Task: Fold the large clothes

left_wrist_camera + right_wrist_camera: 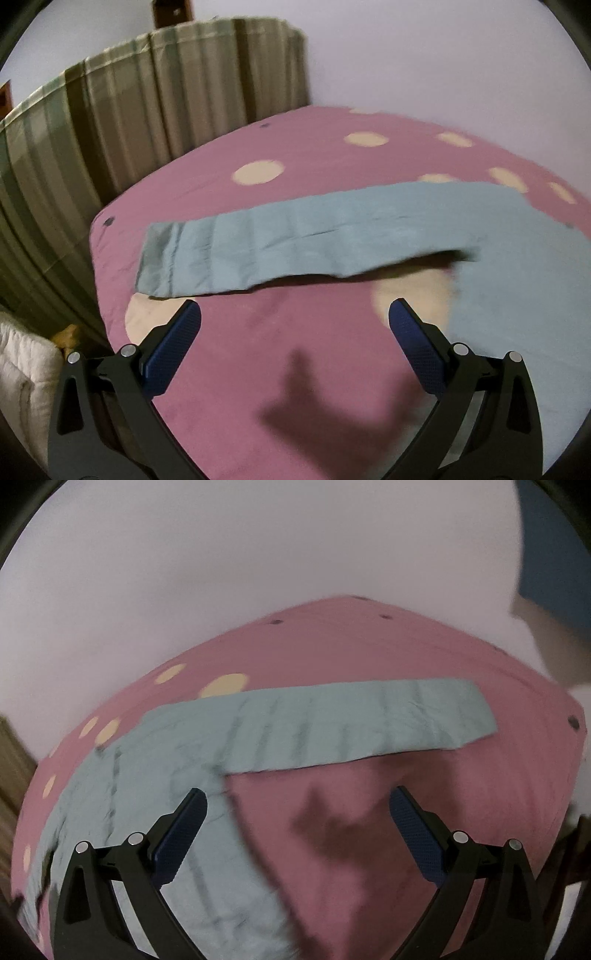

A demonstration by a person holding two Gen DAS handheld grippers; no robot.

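pink spotted bedsheet (295,155) under blue garment (295,236), striped curtain (147,110) behind; both grippers wide open, empty.

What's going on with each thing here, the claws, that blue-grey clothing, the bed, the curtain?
Left claw: open, empty, above the bedspread.
Right claw: open, empty, above the bedspread.
Blue-grey garment: spread on the bed, creased, one long sleeve stretched out flat, not yet folded.
Pink spotted bedspread: laid over the bed, under the garment.
Striped curtain: drawn shut.
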